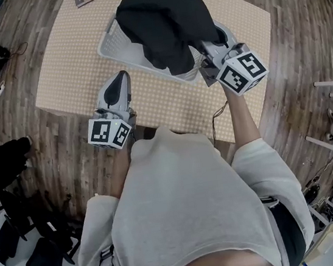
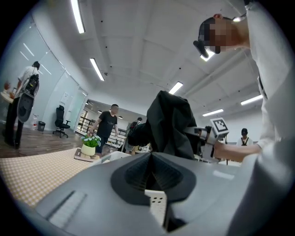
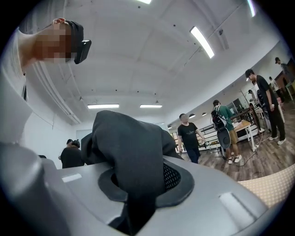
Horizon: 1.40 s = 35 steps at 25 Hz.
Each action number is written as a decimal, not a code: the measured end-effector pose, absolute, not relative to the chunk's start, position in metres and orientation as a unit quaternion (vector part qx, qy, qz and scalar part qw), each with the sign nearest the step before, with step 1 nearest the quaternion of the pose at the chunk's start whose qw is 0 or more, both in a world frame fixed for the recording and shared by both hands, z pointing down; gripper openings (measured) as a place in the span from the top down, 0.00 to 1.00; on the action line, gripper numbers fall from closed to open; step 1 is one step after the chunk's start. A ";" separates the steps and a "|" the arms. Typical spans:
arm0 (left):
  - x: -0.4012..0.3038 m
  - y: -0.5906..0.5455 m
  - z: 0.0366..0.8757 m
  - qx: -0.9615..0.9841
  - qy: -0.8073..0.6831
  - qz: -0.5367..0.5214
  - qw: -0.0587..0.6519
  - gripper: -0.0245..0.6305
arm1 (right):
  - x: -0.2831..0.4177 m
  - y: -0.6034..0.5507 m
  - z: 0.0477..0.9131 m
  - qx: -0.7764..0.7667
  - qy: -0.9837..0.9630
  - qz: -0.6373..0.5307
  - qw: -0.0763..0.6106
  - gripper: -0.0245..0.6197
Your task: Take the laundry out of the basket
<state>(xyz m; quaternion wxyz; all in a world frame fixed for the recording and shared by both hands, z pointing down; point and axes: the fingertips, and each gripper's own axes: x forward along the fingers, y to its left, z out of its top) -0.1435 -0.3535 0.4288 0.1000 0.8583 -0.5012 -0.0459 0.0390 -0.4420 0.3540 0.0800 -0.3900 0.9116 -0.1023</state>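
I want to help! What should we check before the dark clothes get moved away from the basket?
1. Right gripper shut on the dark garment: ok, cloth fills the gap between its jaws.
2. Garment lifted fully clear of the white basket: cannot tell; in the head view its lower end hangs over the near rim.
3. Left gripper free to help: ok, shut with nothing in it.
4. Left gripper apart from the garment: ok, it is off to the side.
5. Bare checked mat beside the basket for setting the garment down: ok.
6. More laundry inside the basket: cannot tell, the garment hides it.
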 end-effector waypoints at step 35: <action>-0.109 -0.041 0.381 0.871 -0.483 -0.084 0.035 0.95 | 0.069 -0.087 0.273 -0.379 0.908 -0.056 0.171 0.83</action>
